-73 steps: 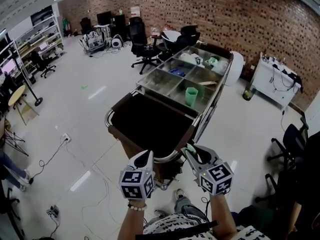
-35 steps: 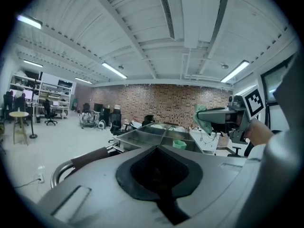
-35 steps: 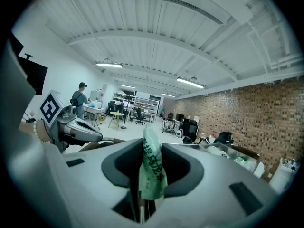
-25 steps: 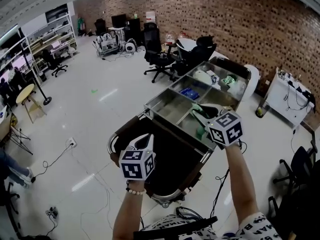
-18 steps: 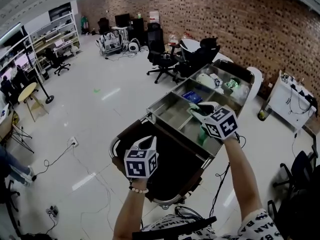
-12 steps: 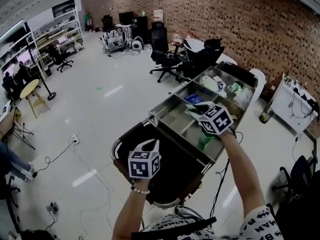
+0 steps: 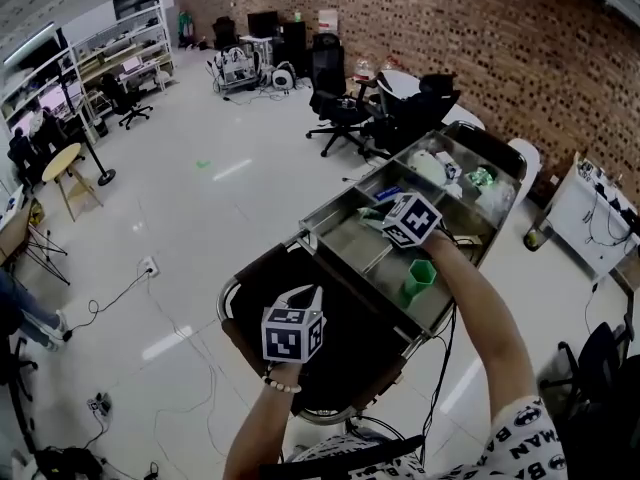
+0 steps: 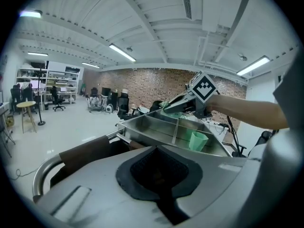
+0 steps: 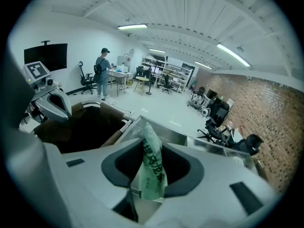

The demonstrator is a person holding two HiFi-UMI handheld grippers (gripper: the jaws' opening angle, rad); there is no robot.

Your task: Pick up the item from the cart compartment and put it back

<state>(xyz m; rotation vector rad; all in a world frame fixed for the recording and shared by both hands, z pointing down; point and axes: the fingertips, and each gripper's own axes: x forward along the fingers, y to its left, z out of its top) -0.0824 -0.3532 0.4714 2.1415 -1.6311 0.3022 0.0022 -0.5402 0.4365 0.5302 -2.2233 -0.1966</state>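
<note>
Green-printed packet (image 9: 153, 167), its Chinese lettering unreadable, is clamped in the right gripper (image 7: 369, 220) above the compartments of the steel cart (image 7: 345, 239). The left gripper (image 7: 309, 296), jaws together and empty, hovers over the dark bin (image 7: 348, 320).

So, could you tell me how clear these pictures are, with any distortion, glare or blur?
Head view: fisheye bows the brick wall; bright streaks glare on the floor. Left gripper view: dark round vignette, its jaws loom soft, the green cup is sharp. Right gripper view: same vignette; the green packet pinched in the jaws is slightly soft, its print legible.
</note>
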